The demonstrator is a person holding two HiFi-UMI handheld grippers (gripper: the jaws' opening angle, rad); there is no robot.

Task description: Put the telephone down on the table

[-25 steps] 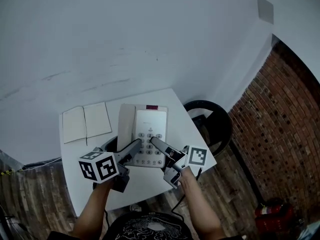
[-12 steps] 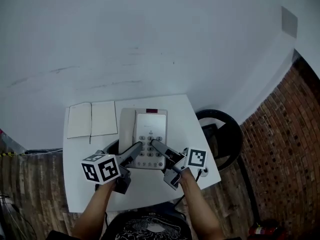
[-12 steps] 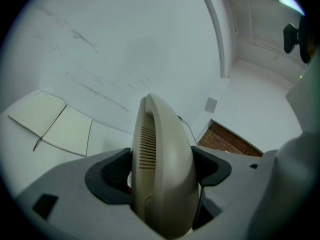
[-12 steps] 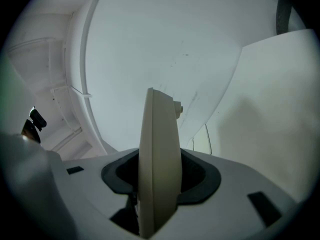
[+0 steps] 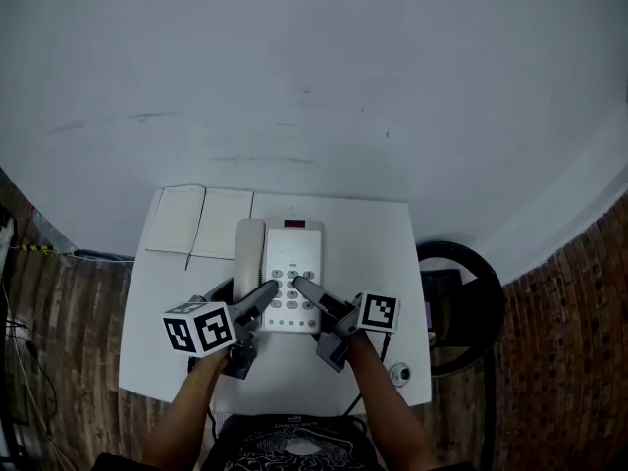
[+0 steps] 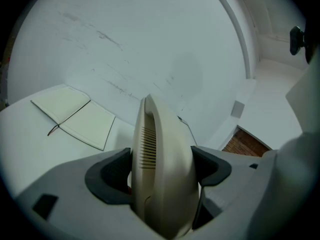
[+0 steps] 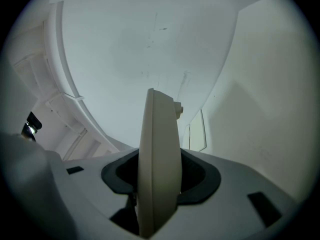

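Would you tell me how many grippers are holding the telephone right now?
2. The left gripper is clamped on the telephone's near left part, the right gripper on its near right part; each gripper view shows jaws pressing it. None hidden.

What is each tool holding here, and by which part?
The telephone, held by both: the left tool clamps its near edge on the handset side, the right tool its near edge on the keypad side.
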